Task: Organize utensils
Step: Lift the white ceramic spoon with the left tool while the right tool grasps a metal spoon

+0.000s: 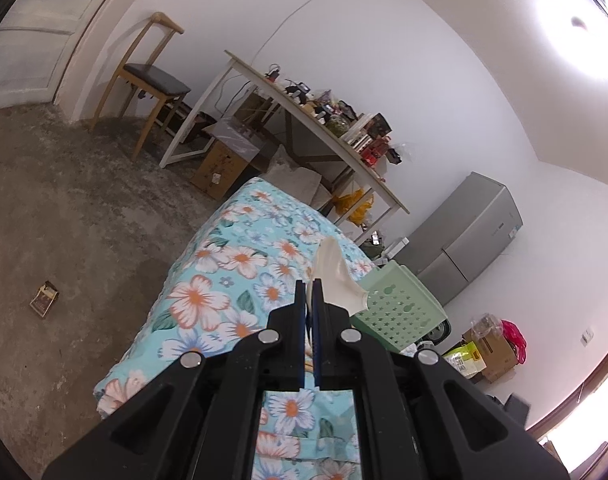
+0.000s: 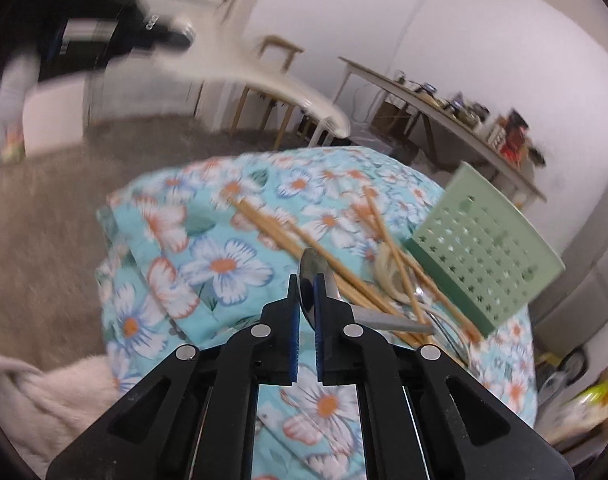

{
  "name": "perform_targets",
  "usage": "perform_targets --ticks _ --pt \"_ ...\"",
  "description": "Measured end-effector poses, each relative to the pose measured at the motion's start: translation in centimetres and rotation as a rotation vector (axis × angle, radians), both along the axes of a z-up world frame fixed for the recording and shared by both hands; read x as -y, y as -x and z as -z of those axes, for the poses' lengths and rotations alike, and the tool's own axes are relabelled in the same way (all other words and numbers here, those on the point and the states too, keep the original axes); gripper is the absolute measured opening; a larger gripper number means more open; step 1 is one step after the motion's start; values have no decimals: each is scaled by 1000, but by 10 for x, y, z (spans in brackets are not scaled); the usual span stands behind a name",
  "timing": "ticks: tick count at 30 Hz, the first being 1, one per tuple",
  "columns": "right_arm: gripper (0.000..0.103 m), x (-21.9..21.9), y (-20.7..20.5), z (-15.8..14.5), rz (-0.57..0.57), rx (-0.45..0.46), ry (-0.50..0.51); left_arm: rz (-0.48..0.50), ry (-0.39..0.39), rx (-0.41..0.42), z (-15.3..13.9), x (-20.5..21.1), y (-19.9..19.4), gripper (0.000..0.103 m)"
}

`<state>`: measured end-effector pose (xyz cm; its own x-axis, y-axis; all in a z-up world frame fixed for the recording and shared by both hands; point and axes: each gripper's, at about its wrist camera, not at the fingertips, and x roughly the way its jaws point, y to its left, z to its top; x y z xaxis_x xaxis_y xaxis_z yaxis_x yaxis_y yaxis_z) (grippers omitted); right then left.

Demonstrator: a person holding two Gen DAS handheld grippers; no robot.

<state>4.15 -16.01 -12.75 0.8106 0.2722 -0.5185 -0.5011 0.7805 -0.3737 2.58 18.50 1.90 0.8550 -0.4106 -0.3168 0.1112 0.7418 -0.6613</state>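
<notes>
Left tool (image 1: 312,300) grips a white ceramic spoon (image 1: 334,276); right tool (image 2: 306,304) grips a metal spoon (image 2: 316,280) just above the floral-covered table (image 2: 223,264). Chopsticks (image 2: 287,236) and another spoon (image 2: 390,276) lie loose beside the green basket (image 2: 484,248), so sorting appears barely begun.

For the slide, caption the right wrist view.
Right gripper shut on a metal spoon above chopsticks and a green basket on floral cloth.

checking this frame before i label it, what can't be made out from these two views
- Green basket, both views: only its perforated side shows, so its contents are hidden.
- White utensil, left wrist view: the left gripper covers its lower part.
- Metal spoon, right wrist view: the right gripper hides part of its bowl.
- Pile under the chopsticks, right wrist view: motion blur smears it.
</notes>
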Motion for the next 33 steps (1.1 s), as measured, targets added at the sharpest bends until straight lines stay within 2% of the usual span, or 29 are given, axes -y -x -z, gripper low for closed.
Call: perform_targets --ticks 8,13,17,21,24,29,33 --pt "1 73 -8 -60 76 -75 -319 82 -33 109 -42 38 -17 2" --pt "1 126 -21 -84 107 -133 -531 125 -118 188 -80 83 -46 2" --pt "1 156 -28 -100 92 -146 -662 170 -179 200 -99 115 -74 2" --pt "1 186 -29 -125 47 -98 -757 202 -355 197 -115 154 -105 2" --pt "1 203 -33 -145 31 -29 -779 215 -490 171 -119 179 -125 2" --pt "1 226 -54 -170 0 37 -822 257 -704 105 -117 210 -162 2" --pt "1 238 -81 -182 -20 62 -850 301 -806 17 -108 228 -194 2"
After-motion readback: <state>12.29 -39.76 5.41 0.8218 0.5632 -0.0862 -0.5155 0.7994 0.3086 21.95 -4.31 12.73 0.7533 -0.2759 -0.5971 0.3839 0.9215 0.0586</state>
